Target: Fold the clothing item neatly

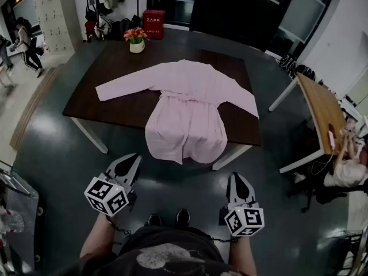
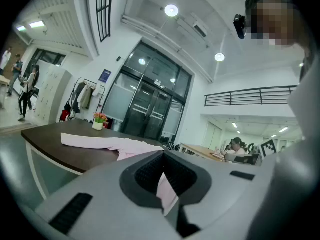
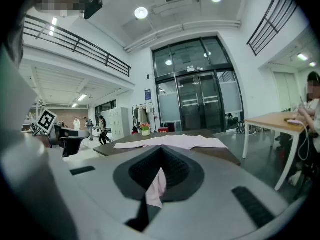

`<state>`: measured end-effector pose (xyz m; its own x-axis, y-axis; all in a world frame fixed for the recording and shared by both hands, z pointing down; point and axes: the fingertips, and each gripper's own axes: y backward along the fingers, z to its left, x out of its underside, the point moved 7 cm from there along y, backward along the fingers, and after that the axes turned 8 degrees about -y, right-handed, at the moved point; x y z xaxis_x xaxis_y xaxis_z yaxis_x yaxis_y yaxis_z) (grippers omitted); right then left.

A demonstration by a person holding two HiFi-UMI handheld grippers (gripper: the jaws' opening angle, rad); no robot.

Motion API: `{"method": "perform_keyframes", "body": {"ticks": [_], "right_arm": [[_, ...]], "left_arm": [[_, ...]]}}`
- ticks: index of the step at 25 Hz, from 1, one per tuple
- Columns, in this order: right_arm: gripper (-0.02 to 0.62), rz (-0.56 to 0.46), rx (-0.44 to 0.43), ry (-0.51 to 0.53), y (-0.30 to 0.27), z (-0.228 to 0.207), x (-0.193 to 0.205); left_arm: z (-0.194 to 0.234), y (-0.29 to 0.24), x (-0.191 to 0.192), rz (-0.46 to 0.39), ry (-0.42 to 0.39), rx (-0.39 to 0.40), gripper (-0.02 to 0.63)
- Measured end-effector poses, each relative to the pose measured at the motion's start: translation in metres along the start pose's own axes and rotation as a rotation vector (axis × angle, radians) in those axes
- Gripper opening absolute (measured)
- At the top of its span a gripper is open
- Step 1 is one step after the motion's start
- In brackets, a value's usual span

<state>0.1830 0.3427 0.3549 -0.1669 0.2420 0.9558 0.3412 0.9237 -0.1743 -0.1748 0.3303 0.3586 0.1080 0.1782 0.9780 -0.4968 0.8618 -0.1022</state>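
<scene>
Dark table (image 1: pixel 115 105) stands ahead of both pairs of jaws, well apart from them, with floor between.

Pink robe (image 1: pixel 187 114) lies flat and face-up on it, sleeves spread to either side. Its hem hangs over the table edge nearest the jaws, roughly on the line between the two grippers.

Left gripper (image 1: pixel 129 161) is held low near the person's body. Its jaws are closed together with nothing gripped, and the robe shows only in the distance past them.

Right gripper (image 1: pixel 238 181) is level with the left, jaws likewise closed and empty, pointing toward the table.

Flower pot (image 1: pixel 136 39) sits at the table's far edge, beyond the robe, farthest from the jaws.
</scene>
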Motion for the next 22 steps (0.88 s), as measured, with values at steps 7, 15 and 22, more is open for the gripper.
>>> {"method": "perform_keyframes", "body": {"ticks": [7,15,22], "right_arm": [[-0.009,0.021,0.019,-0.007,0.015,-0.001,0.003],[-0.009,0.036,-0.004,0.028,0.009,-0.005,0.006],[-0.009,0.037,-0.117,-0.008,-0.003,-0.009,0.009]], "left_arm": [[-0.004,-0.001,-0.003,0.004,0.012,0.017,0.011],[-0.014,-0.017,0.0,0.019,-0.007,0.04,0.011],[-0.023,-0.021,0.002,0.038,-0.013,0.005,0.011]]}}
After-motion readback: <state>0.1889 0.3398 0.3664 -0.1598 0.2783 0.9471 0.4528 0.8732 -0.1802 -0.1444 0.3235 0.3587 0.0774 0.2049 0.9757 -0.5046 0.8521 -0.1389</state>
